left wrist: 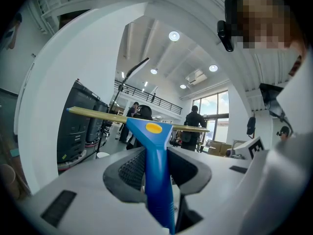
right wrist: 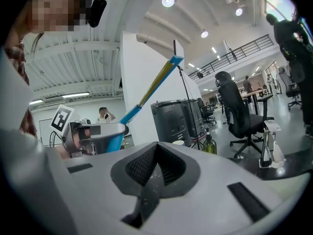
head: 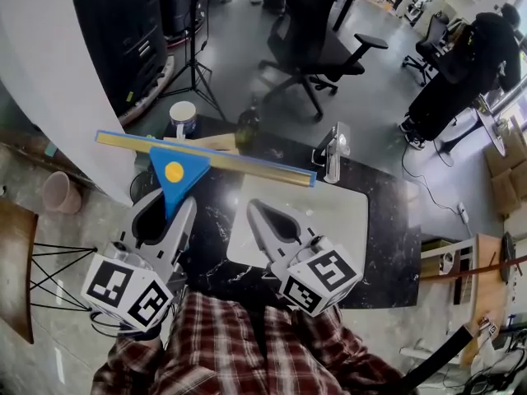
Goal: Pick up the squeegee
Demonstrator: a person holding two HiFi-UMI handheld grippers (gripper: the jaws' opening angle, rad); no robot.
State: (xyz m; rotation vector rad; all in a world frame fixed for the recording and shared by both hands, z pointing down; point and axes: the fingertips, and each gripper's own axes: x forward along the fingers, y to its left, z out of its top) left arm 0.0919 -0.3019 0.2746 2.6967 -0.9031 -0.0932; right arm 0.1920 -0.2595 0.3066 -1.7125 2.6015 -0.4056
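Here the left gripper (head: 175, 206) clamps the squeegee (head: 174, 171) handle; the right gripper (head: 256, 209) is closed, empty. Grip firmly, blade (head: 247, 164) level.

The squeegee (head: 193, 161) sits between the jaws of the left gripper (head: 167, 211), its blade crosswise above the table's (head: 387, 220) far left part. The right gripper (head: 257, 211) is just to its right, over a board (head: 342, 220) lying on the table. A cup (head: 183, 115) stands at the far left corner, with an office chair (head: 317, 48) behind.
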